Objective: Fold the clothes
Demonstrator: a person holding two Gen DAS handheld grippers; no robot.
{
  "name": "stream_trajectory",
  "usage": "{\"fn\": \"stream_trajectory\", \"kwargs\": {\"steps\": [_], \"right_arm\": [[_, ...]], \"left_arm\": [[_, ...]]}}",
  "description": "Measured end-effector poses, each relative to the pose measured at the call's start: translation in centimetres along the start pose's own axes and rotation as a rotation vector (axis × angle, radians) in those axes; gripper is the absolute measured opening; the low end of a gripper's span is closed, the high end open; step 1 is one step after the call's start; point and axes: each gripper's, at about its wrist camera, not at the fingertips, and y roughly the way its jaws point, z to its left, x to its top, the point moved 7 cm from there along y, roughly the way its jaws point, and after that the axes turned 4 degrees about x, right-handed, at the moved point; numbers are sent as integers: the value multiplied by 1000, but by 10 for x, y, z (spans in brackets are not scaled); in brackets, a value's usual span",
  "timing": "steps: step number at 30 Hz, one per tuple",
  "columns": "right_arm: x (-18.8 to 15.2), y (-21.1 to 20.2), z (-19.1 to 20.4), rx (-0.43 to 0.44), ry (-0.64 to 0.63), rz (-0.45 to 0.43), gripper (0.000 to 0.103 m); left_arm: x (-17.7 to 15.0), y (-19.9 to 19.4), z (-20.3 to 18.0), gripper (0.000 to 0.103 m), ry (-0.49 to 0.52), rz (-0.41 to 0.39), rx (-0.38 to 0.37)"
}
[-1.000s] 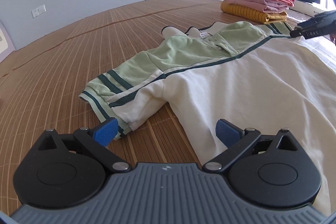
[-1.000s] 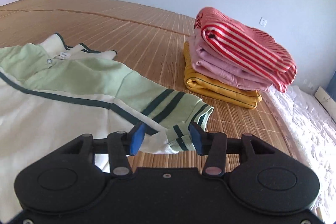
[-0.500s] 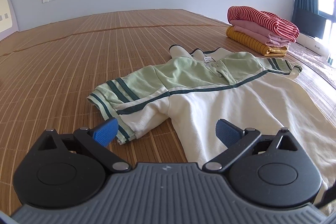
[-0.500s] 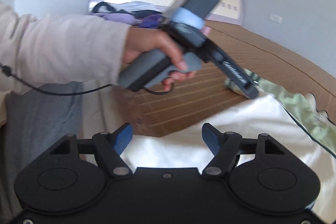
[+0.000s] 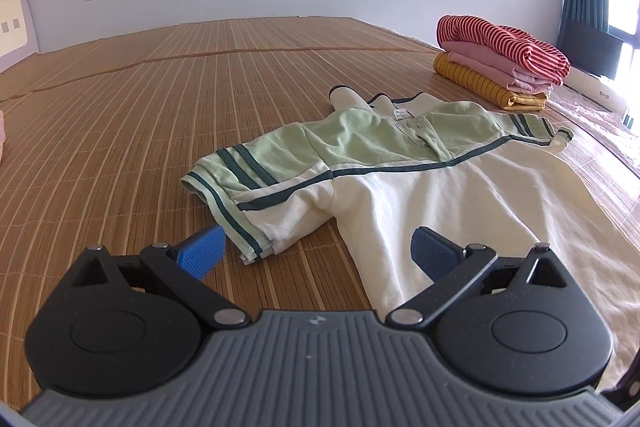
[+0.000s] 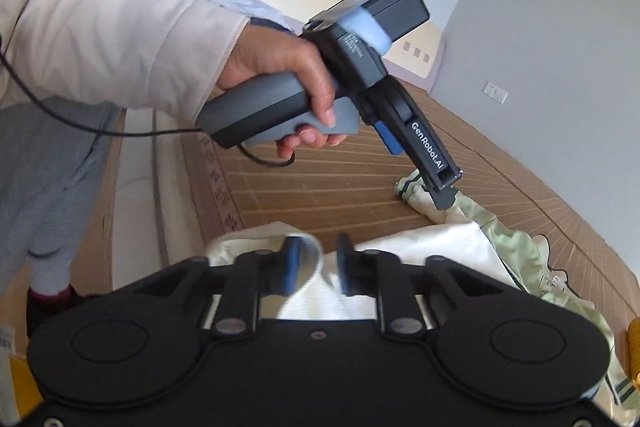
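Three folded garments [image 5: 500, 65] already sit stacked at the far edge of the brown bamboo mat [image 5: 160, 107] in the left wrist view, while the cream and pale green polo shirt [image 5: 400, 171] still lies spread flat and unfolded, the left gripper [image 5: 318, 253] hanging wide open just above its near sleeve, closer than half a second ago. From the right wrist, the right gripper [image 6: 316, 261], then wide over the cloth, now stands narrow around a raised fold of the shirt's cream hem [image 6: 304, 247], though blur hides whether it truly pinches; opposite, a hand [image 6: 280, 75] aims the left gripper's handle at the sleeve.
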Motion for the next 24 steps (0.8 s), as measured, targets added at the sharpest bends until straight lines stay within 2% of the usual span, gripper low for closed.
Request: {"fn": "stream_trajectory", "kwargs": {"steps": [1,3,6,10,12,14,15,16,18,20,22,24], "right_arm": [[3,-1,1,51,42,0,7],[4,0,14,154,41,11,7],[-7,10,34,206,18,84,16],[-19,11,39,265,85,128,13],[-18,-1,31,274,135,87,13],[-16,-14,9,246,232,39,19],[-15,-21,-2,231,280,15,27],[-15,-30,-16,230,355,-20,33],[-17,-48,-46,229,508,-90,38],[-22,-68,-79,219,665,-186,43],[-33,-85,-113,175,791,-247,67],[-53,-101,-146,67,894,-277,68]], "left_arm": [[0,0,1,101,-3,-2,1],[0,0,4,101,-10,2,1],[-3,1,2,101,-7,17,-11],[-9,6,-6,101,25,43,-24],[-10,8,-9,101,43,44,-18],[-9,10,-9,101,52,37,-4],[-9,11,-8,101,45,34,1],[-8,14,-5,101,29,34,4],[-6,20,1,101,-12,36,5],[-5,28,8,101,-90,47,-13],[-5,35,15,101,-168,59,-30],[-5,44,21,101,-296,81,-80]]}}
